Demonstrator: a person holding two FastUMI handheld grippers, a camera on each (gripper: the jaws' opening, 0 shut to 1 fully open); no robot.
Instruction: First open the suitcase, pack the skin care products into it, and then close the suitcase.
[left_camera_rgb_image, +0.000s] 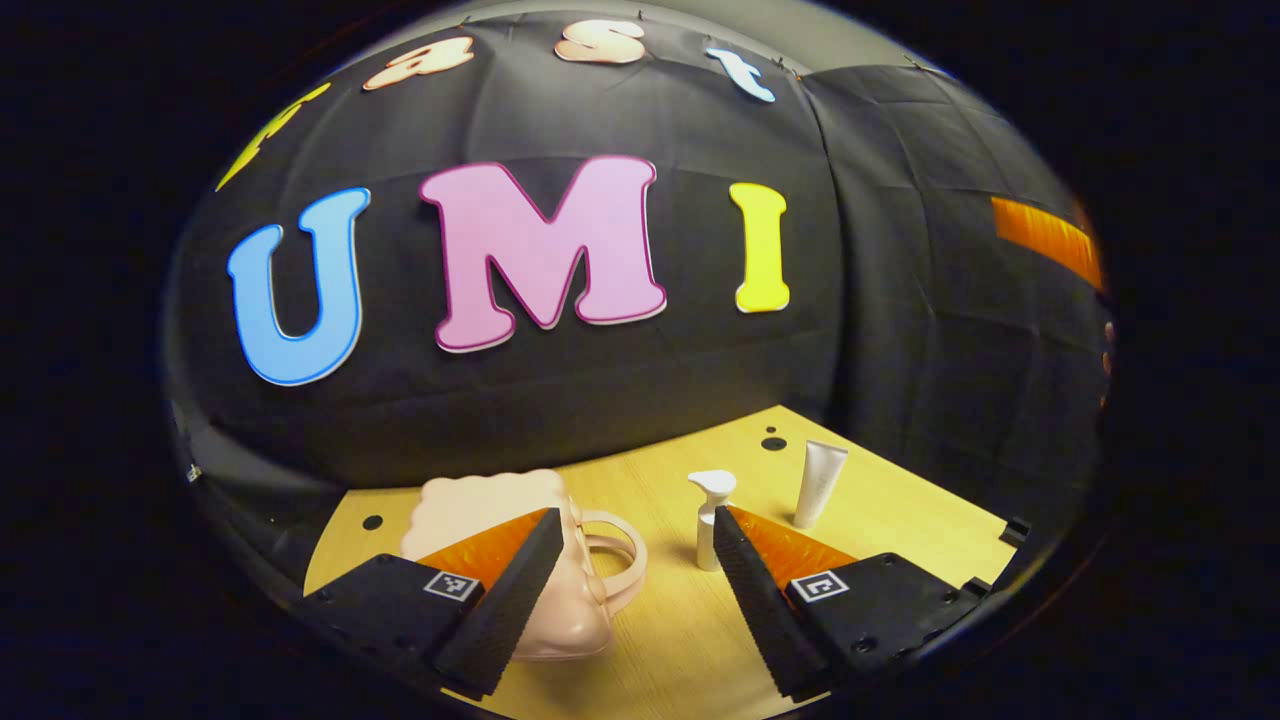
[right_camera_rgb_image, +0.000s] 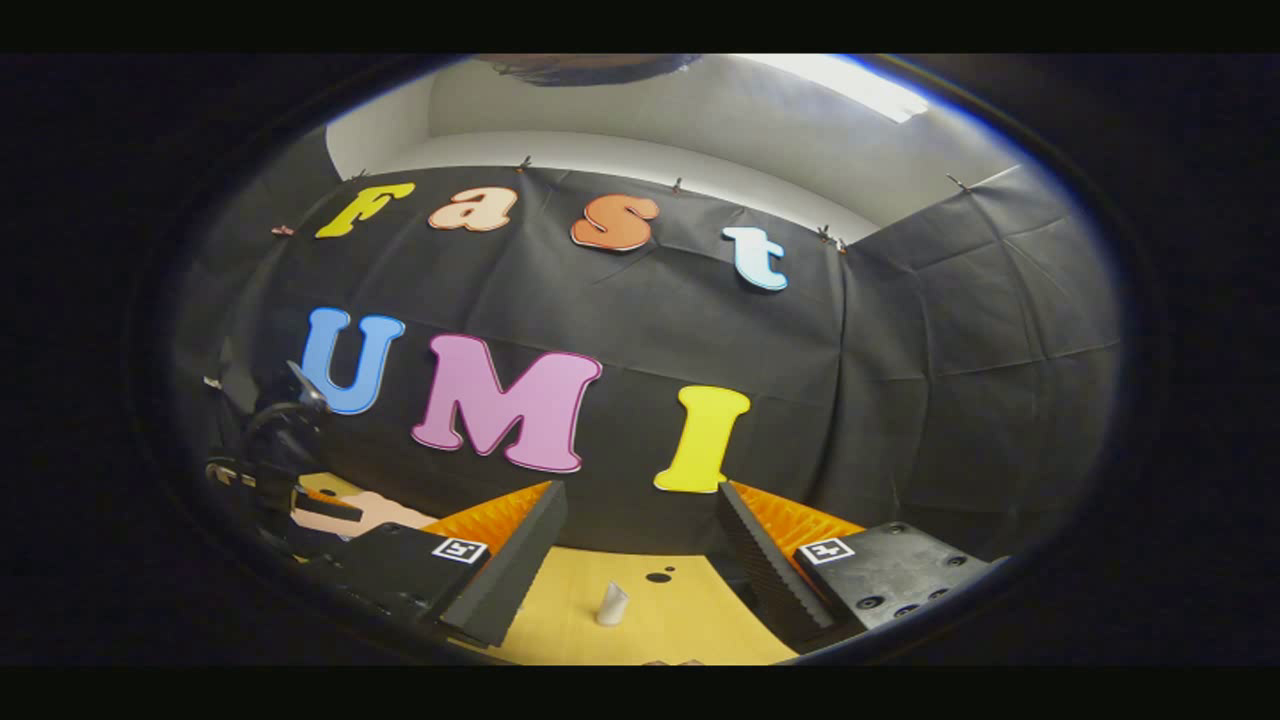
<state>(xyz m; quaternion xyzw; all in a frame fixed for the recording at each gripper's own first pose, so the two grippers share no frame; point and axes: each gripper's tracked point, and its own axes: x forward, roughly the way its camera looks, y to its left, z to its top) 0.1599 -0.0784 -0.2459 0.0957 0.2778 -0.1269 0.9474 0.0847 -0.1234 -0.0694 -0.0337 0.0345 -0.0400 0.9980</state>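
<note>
Left gripper view: left gripper (left_camera_rgb_image: 632, 590) held above the wooden table (left_camera_rgb_image: 900, 530), fingers spread wide with nothing between them. Small pink suitcase (left_camera_rgb_image: 520, 560) lying shut on the table, partly behind the left-hand finger, looped handle (left_camera_rgb_image: 615, 560) turned toward the gap. Probably aimed there to start on the opening, the first step of the task, not yet done. White pump bottle (left_camera_rgb_image: 712, 520) standing upright to the right of the suitcase, just beyond the tip of the right-hand finger. White tube (left_camera_rgb_image: 820, 482) standing on its cap farther right of the suitcase and farther back, apart from the bottle. Both skin care products upright and clear of the suitcase, likely set so for an easy pinch from either side.

Right gripper view: right gripper (right_camera_rgb_image: 640, 580) raised and tilted up toward the booth wall, fingers likewise spread, gripping nothing. Tube top (right_camera_rgb_image: 611, 603) peeking up between the fingers, low on the table (right_camera_rgb_image: 690, 620). Pink edge of the suitcase (right_camera_rgb_image: 375, 512) far left, beyond the left-hand finger. Seemingly kept high and back, waiting while the other goes to the suitcase.
</note>
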